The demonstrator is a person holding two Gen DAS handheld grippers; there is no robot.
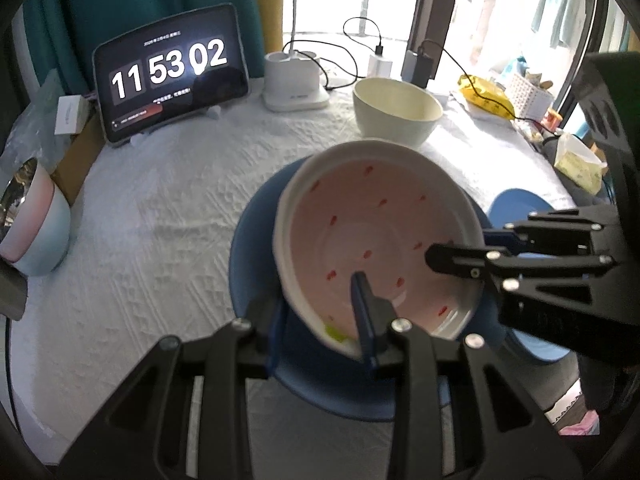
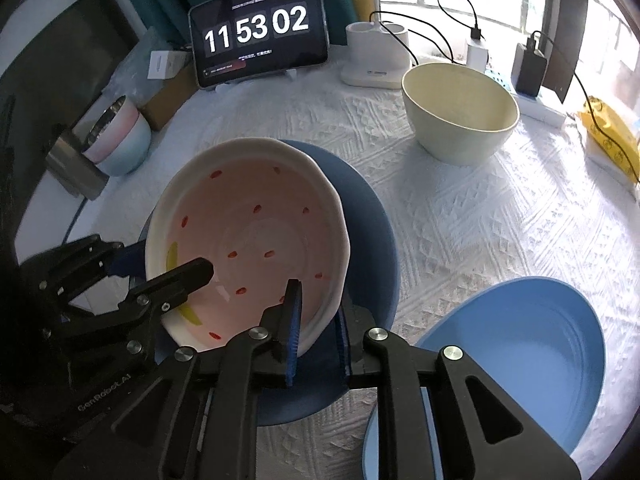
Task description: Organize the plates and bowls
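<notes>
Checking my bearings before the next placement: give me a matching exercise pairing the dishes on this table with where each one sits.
Things:
1. pink speckled bowl
2. cream bowl
3. light blue plate
4. pastel bowl stack

Places:
A. alone at the back, near the white charger dock
B. rim gripped by left claw and right claw, over the dark blue plate
C. far left edge of the table
D. right of the dark blue plate

Pairs: 1-B, 2-A, 3-D, 4-C
</notes>
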